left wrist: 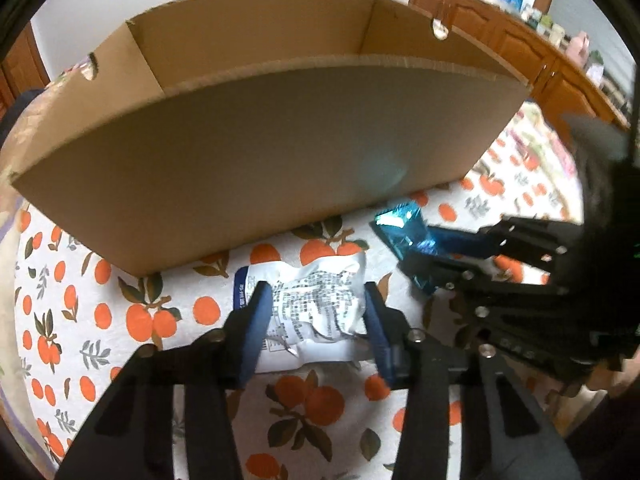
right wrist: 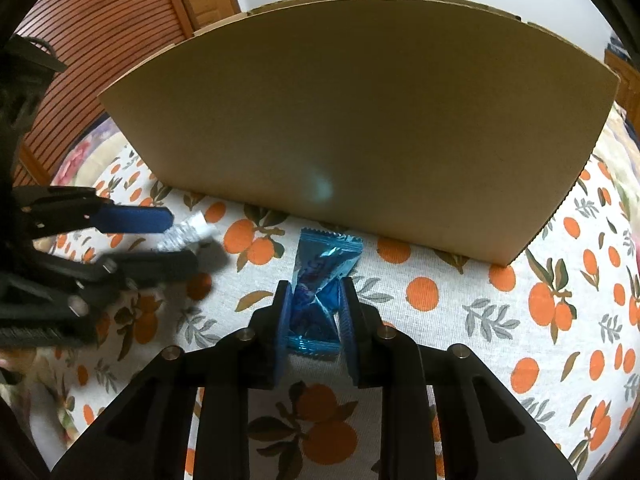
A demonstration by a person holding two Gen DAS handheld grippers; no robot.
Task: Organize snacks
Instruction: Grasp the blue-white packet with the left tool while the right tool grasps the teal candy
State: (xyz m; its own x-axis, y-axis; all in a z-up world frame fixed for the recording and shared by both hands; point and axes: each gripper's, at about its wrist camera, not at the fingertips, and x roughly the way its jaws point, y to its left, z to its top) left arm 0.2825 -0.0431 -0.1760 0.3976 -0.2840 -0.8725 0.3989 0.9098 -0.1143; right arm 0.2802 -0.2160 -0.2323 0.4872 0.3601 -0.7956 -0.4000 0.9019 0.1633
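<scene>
- Left wrist view: my left gripper (left wrist: 316, 300) has its jaws clamped on a white snack packet (left wrist: 316, 300); both blue pads press its crumpled sides.
- The packet sits low over the orange-print cloth (left wrist: 120, 320), just in front of the cardboard box (left wrist: 260, 160); can't tell whether it touches the cloth.
- The box is open-topped, its near wall facing me; the part of the inside I can see holds nothing.
- At right, my right gripper (left wrist: 412, 248) comes in from the side, jaws pinched on a blue candy wrapper (left wrist: 400, 228) near the box's lower right corner.
- Wooden cabinets (left wrist: 500, 32) run along the wall behind.
- Right wrist view: the right gripper (right wrist: 314, 304) has its jaws closed tight on the blue candy wrapper (right wrist: 320, 280); the wrapper's far end fans out toward the box (right wrist: 360, 120), its near end sticks out behind the pads.
- The wrapper is just short of the box's near wall, above the cloth (right wrist: 480, 320).
- At left, blurred, the left gripper (right wrist: 176, 236) with the white packet (right wrist: 188, 232) between its fingers.
</scene>
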